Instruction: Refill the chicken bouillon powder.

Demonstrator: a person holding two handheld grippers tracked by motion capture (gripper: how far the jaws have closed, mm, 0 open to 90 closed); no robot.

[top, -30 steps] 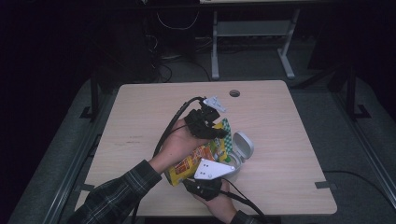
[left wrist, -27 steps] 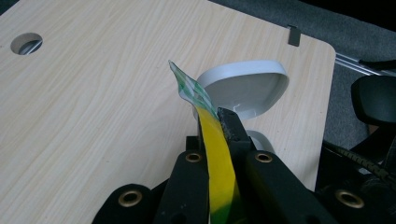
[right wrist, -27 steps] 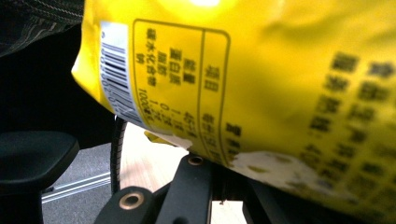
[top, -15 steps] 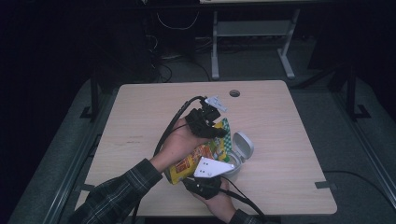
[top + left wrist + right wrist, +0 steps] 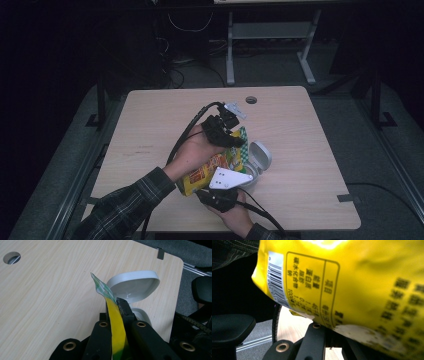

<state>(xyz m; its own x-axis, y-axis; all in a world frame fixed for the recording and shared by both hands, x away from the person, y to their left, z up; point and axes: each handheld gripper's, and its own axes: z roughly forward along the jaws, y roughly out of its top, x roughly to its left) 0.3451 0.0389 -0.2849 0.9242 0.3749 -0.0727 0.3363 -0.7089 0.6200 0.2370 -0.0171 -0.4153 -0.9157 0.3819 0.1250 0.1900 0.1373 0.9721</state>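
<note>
Both grippers are holding a yellow snack bag (image 5: 212, 167) above the tabletop (image 5: 150, 120): the left gripper (image 5: 231, 141) is pinching the bag's green-checked top edge between closed fingers (image 5: 124, 308), and the right gripper (image 5: 225, 186) is clamping the bag's lower end, its fingers pressed shut on the foil. Just past the left fingers, an open grey lidded container (image 5: 257, 161) is sitting on the tabletop. Compared with a second ago, nothing is shifting; bag, hands and container are staying in the same places.

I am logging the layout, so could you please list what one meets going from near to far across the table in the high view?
right gripper → yellow snack bag → left gripper → round cable hole.
</note>
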